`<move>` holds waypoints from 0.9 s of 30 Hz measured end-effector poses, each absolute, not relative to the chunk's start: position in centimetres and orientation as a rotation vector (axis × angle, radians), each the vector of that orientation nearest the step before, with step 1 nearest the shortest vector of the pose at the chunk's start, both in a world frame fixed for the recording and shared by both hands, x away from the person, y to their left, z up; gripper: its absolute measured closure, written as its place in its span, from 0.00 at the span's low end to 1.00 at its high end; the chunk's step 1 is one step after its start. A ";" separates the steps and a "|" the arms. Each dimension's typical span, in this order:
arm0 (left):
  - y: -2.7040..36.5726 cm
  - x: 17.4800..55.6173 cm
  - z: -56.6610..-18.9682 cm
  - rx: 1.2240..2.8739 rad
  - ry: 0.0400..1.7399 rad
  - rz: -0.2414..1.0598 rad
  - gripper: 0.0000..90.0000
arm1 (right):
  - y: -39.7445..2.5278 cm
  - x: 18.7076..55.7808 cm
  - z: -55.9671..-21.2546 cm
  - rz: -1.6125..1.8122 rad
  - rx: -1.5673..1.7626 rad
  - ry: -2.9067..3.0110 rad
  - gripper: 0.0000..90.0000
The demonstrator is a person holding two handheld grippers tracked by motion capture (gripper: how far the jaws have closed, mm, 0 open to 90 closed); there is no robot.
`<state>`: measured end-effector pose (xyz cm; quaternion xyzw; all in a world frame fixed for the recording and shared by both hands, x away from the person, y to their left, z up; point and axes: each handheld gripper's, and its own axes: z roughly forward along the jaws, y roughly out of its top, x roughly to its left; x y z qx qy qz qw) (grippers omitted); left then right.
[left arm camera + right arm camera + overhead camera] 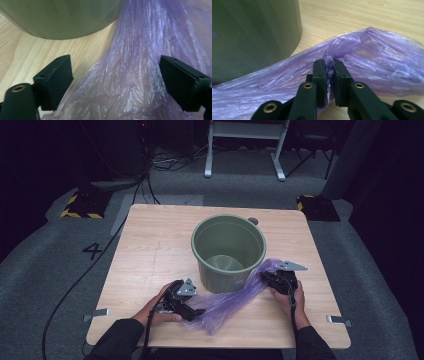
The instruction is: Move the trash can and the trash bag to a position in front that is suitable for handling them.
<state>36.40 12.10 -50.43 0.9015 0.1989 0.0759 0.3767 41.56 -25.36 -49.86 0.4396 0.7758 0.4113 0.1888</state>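
Purple bag [235, 296] lies on table [150, 255] in front of bucket [228, 251]. Right gripper [329, 65] pinches its edge; left gripper [116, 75] wide over other end. Next, prob: close left, lift w/ 2 grippers.

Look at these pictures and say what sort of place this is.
Probably a lab or recording studio, not a home: a lone wooden table on grey carpet, hazard-striped stand bases, loose floor cables and dark surroundings.

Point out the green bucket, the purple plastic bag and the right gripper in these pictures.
green bucket [207, 251]: high view, on its outer wall.
purple plastic bag [235, 299]: high view, on its crumpled middle.
right gripper [328, 67]: right gripper view, between its jaws, pinching the bag.
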 end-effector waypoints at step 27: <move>19.1 35.7 -45.5 2.149 0.624 0.326 0.18 | -28.5 39.8 -46.6 1.276 1.174 1.974 0.95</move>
